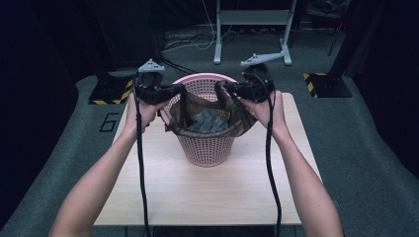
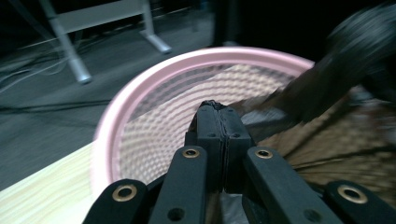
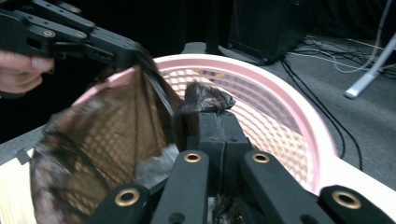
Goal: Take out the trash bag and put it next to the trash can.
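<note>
Between the two grippers, a thin dark translucent bag [image 1: 207, 121] hangs stretched open over the near part of a pink mesh basket [image 1: 206, 148], which stands on the pale wooden tabletop [image 1: 207, 192]. The left gripper [image 1: 180, 91] has its jaws pressed together on the bag's left edge; in the left gripper view the jaws meet with a sliver of dark film pinched at their tips [image 2: 219, 116], directly above the basket's pink rim [image 2: 140, 88]. The right gripper [image 1: 221, 89] is likewise clamped on the bag's right edge, and the right gripper view shows a crumpled tuft of the black film [image 3: 205, 100] standing up from the tips of its closed jaws [image 3: 217, 126]. Each gripper is held in a hand, the left hand [image 1: 143, 113] and the right hand [image 1: 269, 111] on the outer sides of the basket, forearms reaching in from the near edge of the tabletop.

Below and between the grippers, the bag sags into the basket's mouth, and something grey and crinkled [image 1: 205, 123] lies in its bottom; what it is cannot be told. Seen from the right gripper, the bag's brownish film [image 3: 107, 140] spreads leftward to the other gripper [image 3: 126, 53], with the basket's lattice showing through it. Beyond the grippers, on the grey floor, stands a pale metal frame [image 1: 252, 29]. Black cables [image 1: 141, 168] trail from both grippers back along the forearms.
</note>
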